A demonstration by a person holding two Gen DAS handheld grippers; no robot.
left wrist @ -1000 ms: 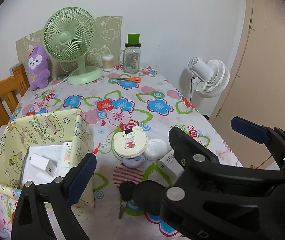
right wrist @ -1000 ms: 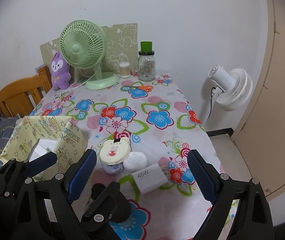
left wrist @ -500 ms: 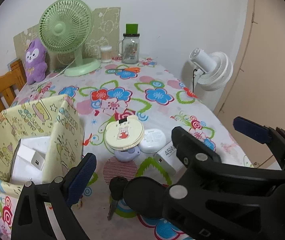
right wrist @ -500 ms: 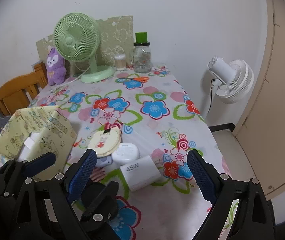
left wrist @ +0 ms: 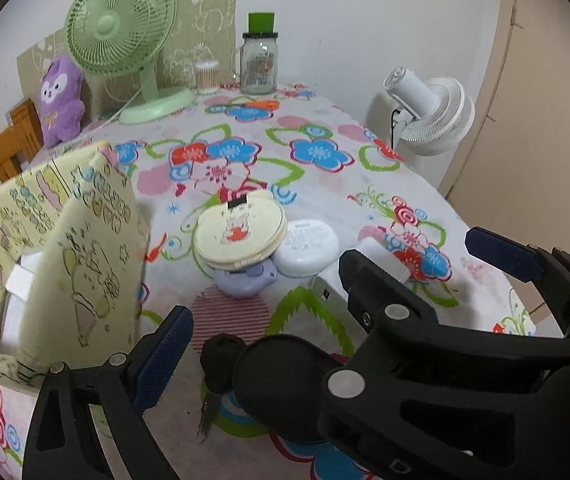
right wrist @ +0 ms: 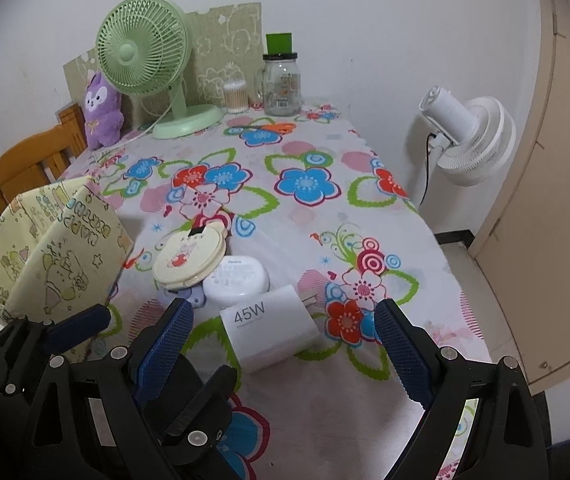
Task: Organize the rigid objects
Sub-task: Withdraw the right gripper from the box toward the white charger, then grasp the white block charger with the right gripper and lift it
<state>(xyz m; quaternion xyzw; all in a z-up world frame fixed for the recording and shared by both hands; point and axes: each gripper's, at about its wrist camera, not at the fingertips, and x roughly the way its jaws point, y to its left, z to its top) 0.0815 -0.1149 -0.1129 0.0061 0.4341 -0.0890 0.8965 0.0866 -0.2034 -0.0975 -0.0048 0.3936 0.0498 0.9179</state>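
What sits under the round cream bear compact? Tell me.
The cream compact rests on a lilac case, overlapping the white round case beside it. The compact hides most of the lilac case.

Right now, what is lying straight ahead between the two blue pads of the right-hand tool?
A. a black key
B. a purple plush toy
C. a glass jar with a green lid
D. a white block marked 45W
D: in the right wrist view the white block marked 45W lies on the flowered tablecloth just ahead of the open right gripper, between its two blue pads.
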